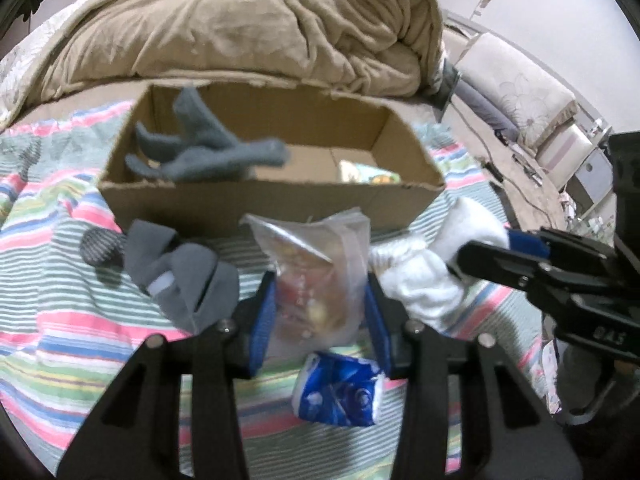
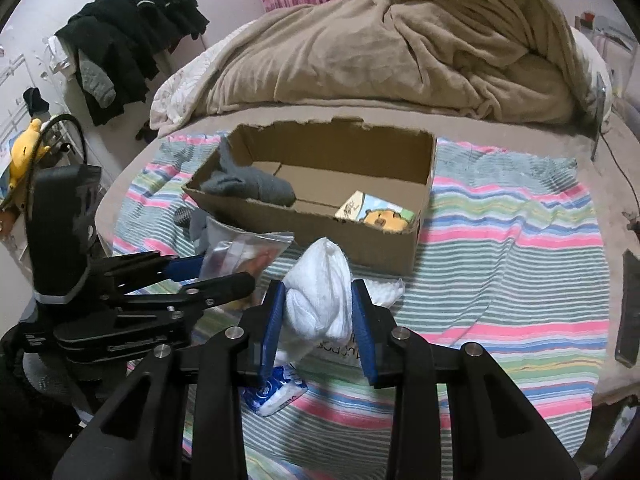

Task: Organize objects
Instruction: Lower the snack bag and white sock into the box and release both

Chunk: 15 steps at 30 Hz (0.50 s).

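Note:
An open cardboard box point(image 1: 280, 200) point(image 2: 320, 216) stands on a striped blanket and holds a grey sock point(image 1: 204, 148) point(image 2: 248, 186) and a cartoon booklet point(image 2: 376, 210). My left gripper point(image 1: 320, 312) is shut on a clear plastic bag of small items point(image 1: 316, 276) point(image 2: 240, 252), held in front of the box. My right gripper point(image 2: 320, 312) is shut on a white sock point(image 2: 320, 292) point(image 1: 448, 256), just right of the bag. A grey sock point(image 1: 176, 276) lies left of the bag. A blue tissue packet point(image 1: 340, 388) point(image 2: 276, 392) lies under the grippers.
The striped blanket point(image 2: 500, 264) covers the bed's near part. A bunched tan duvet point(image 2: 400, 48) lies behind the box. Dark clothes point(image 2: 132, 28) hang at the far left. A dark flat object point(image 2: 630, 304) lies at the blanket's right edge.

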### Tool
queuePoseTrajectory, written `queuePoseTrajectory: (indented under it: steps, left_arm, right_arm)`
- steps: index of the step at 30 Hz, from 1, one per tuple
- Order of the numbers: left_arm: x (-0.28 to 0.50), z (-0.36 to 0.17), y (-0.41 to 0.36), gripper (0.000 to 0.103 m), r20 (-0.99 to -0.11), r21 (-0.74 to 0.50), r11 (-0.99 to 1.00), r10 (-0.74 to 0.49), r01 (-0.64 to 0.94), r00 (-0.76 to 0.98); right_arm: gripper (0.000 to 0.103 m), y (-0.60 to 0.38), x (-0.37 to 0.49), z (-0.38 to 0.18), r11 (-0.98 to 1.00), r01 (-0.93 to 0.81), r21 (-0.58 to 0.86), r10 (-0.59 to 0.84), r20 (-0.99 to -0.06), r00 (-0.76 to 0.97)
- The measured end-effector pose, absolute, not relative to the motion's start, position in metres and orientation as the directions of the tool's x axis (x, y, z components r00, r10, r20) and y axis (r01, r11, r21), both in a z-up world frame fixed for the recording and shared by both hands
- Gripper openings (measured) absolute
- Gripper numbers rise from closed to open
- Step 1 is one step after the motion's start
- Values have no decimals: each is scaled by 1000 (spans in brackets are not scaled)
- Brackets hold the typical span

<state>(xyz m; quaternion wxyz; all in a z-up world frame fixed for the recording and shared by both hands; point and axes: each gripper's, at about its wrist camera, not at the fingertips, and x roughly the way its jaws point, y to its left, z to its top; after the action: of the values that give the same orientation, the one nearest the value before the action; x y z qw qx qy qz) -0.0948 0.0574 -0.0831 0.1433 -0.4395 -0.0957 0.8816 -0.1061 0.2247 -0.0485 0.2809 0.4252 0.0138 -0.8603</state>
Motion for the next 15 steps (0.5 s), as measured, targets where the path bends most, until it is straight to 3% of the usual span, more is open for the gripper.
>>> queuePoseTrajectory:
  steps: [15]
  left_arm:
    - [-80,-7,13,43,-631,-302,-942,310,-144,-711]
  right_arm:
    - [35,223,-113,-8,-844,505,182,-479,-678,-557]
